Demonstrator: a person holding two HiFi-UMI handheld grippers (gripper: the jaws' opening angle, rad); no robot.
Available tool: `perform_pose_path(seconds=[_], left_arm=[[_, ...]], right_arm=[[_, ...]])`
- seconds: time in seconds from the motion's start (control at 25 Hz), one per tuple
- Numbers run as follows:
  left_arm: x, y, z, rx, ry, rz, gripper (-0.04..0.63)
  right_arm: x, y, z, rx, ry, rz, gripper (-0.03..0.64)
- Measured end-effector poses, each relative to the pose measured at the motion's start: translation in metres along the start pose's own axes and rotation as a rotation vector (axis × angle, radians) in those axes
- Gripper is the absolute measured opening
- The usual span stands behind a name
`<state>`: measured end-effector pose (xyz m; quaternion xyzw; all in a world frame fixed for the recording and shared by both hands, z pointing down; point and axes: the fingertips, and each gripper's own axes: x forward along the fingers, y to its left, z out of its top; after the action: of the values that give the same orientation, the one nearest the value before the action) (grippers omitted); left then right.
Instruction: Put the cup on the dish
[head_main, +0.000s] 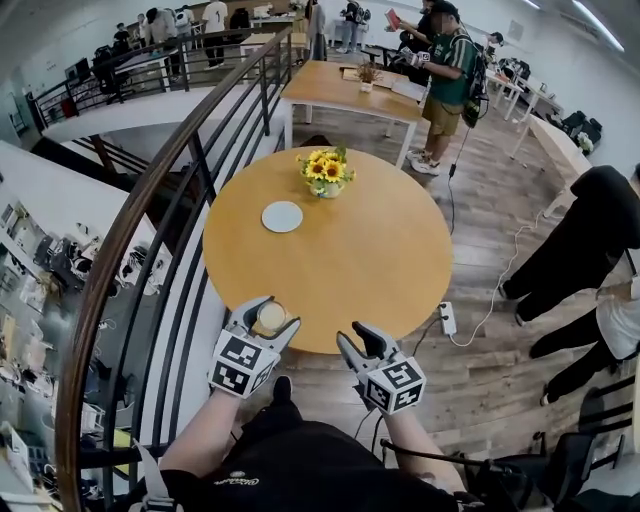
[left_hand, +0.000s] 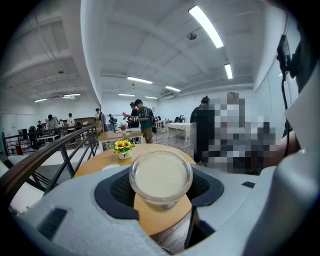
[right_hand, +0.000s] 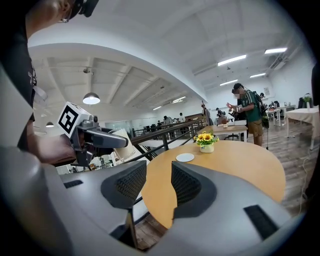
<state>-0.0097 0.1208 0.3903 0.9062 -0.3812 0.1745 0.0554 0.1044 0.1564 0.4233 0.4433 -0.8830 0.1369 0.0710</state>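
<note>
A clear cup (head_main: 271, 317) with a cream-coloured inside sits between the jaws of my left gripper (head_main: 268, 312), which is shut on it at the round table's near left edge. In the left gripper view the cup (left_hand: 161, 176) fills the gap between the dark pads (left_hand: 119, 189). The white dish (head_main: 282, 216) lies flat farther back on the orange table (head_main: 380, 260), well apart from the cup. It is also seen as the dish (right_hand: 185, 157) in the right gripper view. My right gripper (head_main: 358, 336) hovers off the table's near edge, open with nothing between its fingers.
A small pot of yellow sunflowers (head_main: 327, 172) stands just behind and right of the dish. A dark stair railing (head_main: 190, 170) runs along the table's left side. Cables and a power strip (head_main: 448, 318) lie on the wood floor at the right, near standing people.
</note>
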Motion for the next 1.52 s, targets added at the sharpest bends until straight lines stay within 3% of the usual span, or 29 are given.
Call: perform_pose_path(seconds=[0.84, 1.24, 1.52], left_arm=[[0.062, 0.176, 0.026, -0.029, -0.003, -0.082, 0.259], [0.086, 0.204, 0.027, -0.033, -0.003, -0.135, 0.259], [0.099, 0.206, 0.027, -0.037, 0.014, -0.126, 0.259]], right_arm=[[0.184, -0.02, 0.06, 0.002, 0.061, -0.045, 0.14], [0.213, -0.038, 0.07, -0.007, 0.077, -0.106, 0.14], [0.225, -0.049, 0.074, -0.003, 0.075, -0.077, 0.14]])
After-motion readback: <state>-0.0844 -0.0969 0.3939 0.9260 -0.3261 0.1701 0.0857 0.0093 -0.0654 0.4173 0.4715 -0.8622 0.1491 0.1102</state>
